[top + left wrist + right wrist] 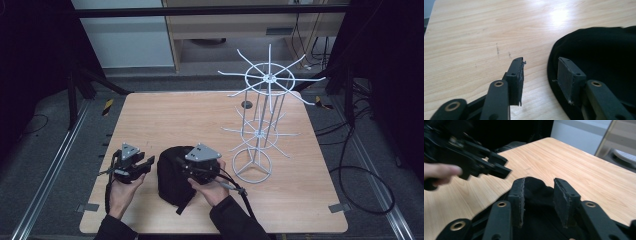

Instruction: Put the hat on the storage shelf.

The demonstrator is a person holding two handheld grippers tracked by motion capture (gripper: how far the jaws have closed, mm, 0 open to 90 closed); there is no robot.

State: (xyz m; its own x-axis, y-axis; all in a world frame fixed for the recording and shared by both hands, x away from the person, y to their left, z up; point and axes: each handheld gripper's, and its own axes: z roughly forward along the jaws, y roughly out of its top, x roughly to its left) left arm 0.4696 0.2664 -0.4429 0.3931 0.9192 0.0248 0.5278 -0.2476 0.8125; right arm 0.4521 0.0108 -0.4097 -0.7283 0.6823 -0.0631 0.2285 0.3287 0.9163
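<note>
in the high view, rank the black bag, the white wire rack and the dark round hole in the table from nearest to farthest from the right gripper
1. The black bag: directly under the right gripper, near the front edge.
2. The white wire rack: its ring base stands to the gripper's right.
3. The dark round hole: farther back on the table, behind the rack's base.

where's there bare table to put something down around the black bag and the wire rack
Free: the table's far-left stretch, beyond the left gripper and black bag; also the near-right corner, right of the white wire rack's ring base. Crowded: the near edge, where both hands, the right gripper and bag cluster.
</note>
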